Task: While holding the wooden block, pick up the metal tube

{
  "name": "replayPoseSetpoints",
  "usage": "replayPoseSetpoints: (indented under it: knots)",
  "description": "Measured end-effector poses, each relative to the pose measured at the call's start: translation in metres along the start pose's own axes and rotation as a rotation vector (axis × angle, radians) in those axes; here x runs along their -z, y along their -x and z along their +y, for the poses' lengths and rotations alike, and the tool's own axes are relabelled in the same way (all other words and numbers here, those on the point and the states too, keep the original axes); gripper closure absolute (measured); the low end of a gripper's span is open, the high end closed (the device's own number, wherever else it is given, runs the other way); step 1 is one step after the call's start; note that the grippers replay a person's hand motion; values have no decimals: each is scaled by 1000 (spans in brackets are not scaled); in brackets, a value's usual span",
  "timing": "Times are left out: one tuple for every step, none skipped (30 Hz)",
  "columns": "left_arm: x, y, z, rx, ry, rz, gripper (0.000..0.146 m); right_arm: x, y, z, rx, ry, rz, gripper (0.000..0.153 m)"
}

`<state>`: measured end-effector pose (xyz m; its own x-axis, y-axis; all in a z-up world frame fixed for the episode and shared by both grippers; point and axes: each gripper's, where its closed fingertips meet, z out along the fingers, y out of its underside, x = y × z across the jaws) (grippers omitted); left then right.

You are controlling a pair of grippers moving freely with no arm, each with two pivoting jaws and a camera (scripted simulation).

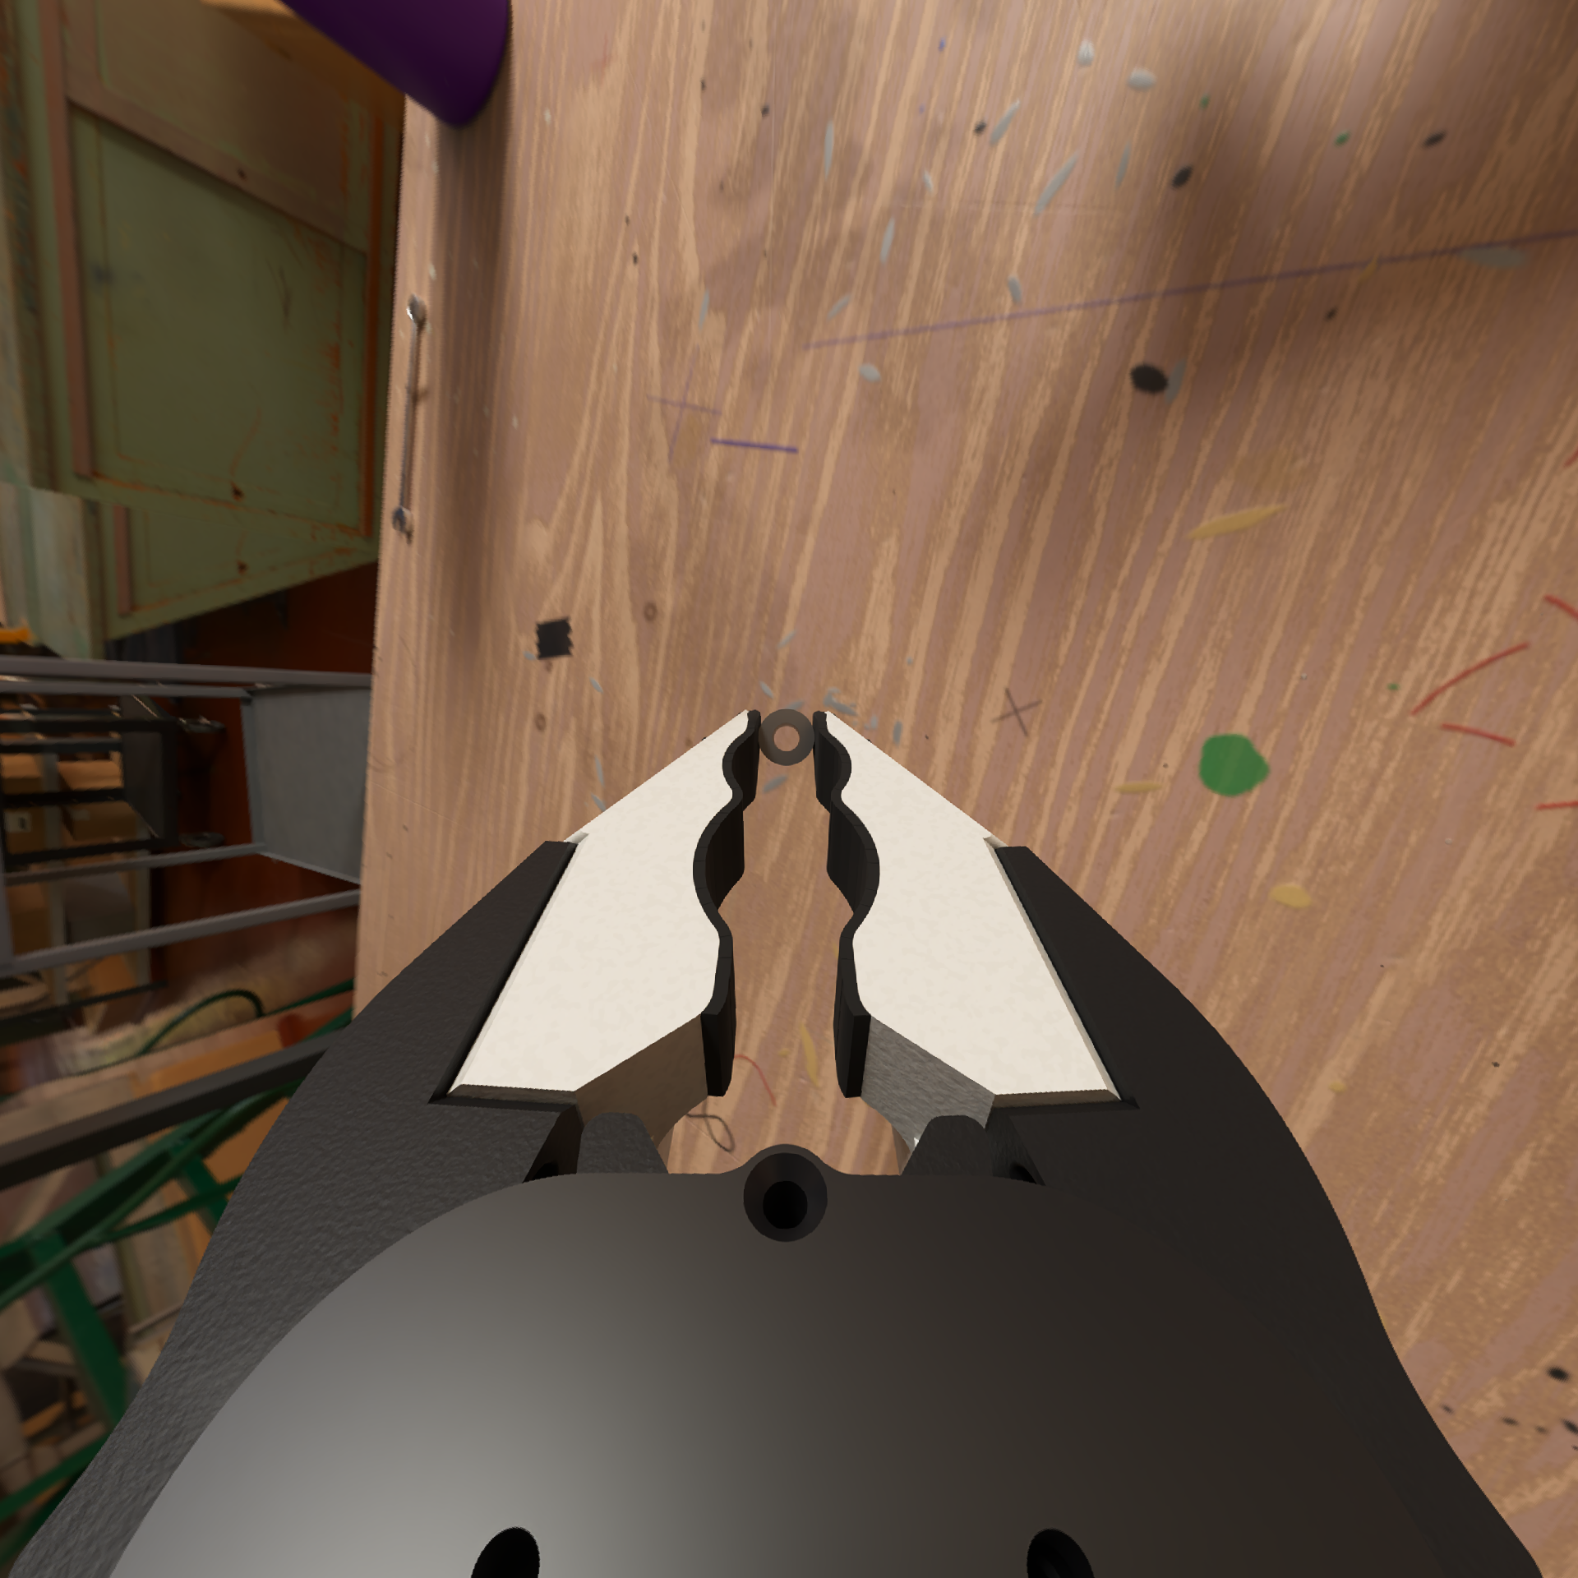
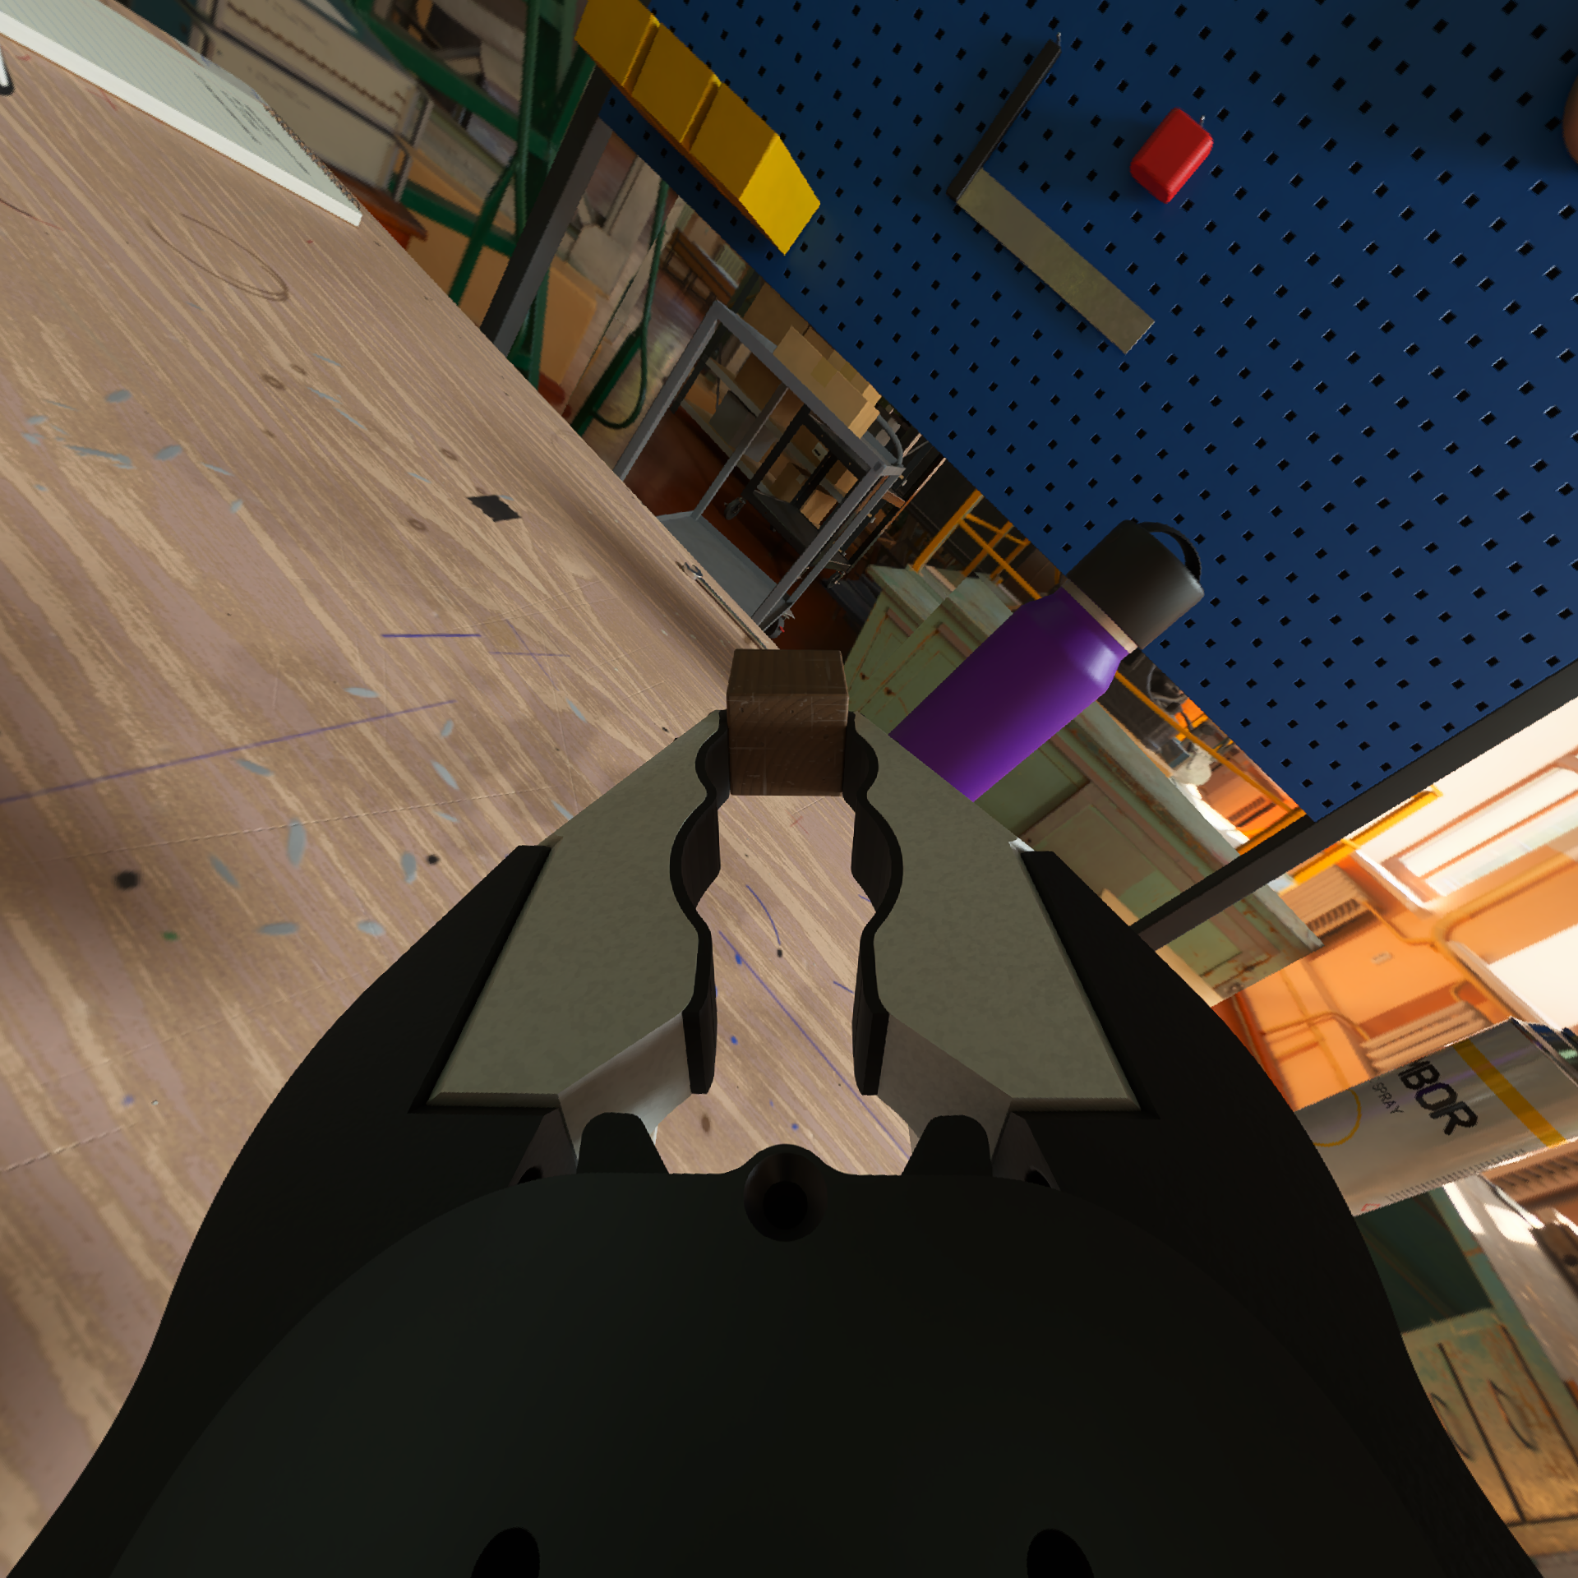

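Left claw (image 1: 786,736) pinches metal tube (image 1: 785,739) | right claw (image 2: 786,736) grips wooden block (image 2: 786,722)

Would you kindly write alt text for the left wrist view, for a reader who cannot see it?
The left tool grips a small metal tube seen end-on, a grey ring between its fingertips, over a paint-flecked wooden workbench. A spanner lies near the bench's left edge, and part of a purple bottle shows at top left.
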<state>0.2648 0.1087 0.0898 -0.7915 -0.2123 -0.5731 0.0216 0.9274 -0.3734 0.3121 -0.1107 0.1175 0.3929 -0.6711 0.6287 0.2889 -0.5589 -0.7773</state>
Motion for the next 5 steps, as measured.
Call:
replayPoseSetpoints:
  knots:
    - [-2, -3, 5, 19, 7, 6, 134, 0, 1, 0, 3, 1, -3, 127]
    - [-4, -6, 9, 48, 3, 25, 134, -1, 2, 0, 5, 3, -6, 127]
    - [-6, -10, 11, 79, -12, 53, 134, -1, 2, 1, 7, 4, -8, 127]
    - [-8, -13, 12, 108, -32, 88, 134, -1, 3, 1, 7, 6, -10, 127]
    - [-9, -16, 13, 132, -44, 117, 134, -1, 3, 1, 8, 7, -9, 127]
